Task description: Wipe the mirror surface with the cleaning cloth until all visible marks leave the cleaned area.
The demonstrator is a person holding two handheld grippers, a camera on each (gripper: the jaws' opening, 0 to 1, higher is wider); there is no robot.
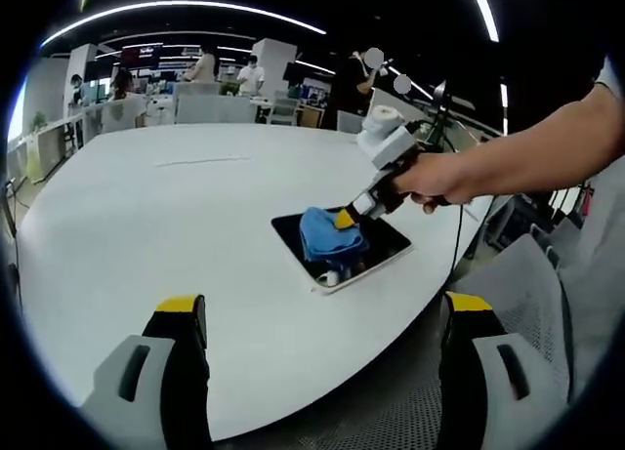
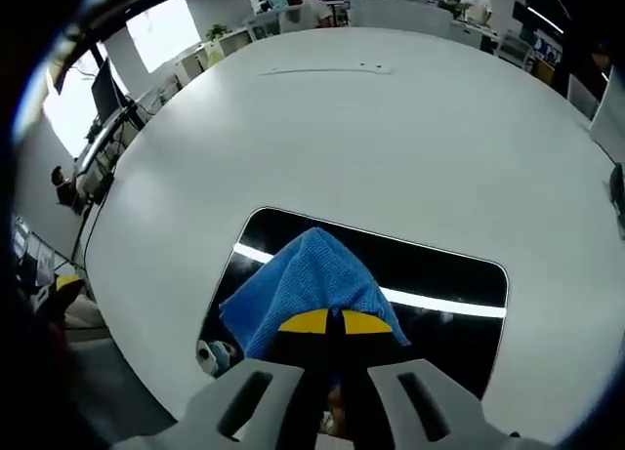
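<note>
One blue cleaning cloth, bunched, lay on the dark mirror, pinched by the right gripper. The left gripper hung spread, empty, near the white table edge. Office desks stood far behind.

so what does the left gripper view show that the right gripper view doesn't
Left gripper view alone: the person's hand holding the right gripper from outside, the left gripper with its jaws wide apart over the table edge, and people at desks in the background.

Right gripper view alone: the whole mirror seen close, with a bright light strip reflected across it.

Both: the blue cloth pinched by the right gripper on the mirror, lying on the white table.
</note>
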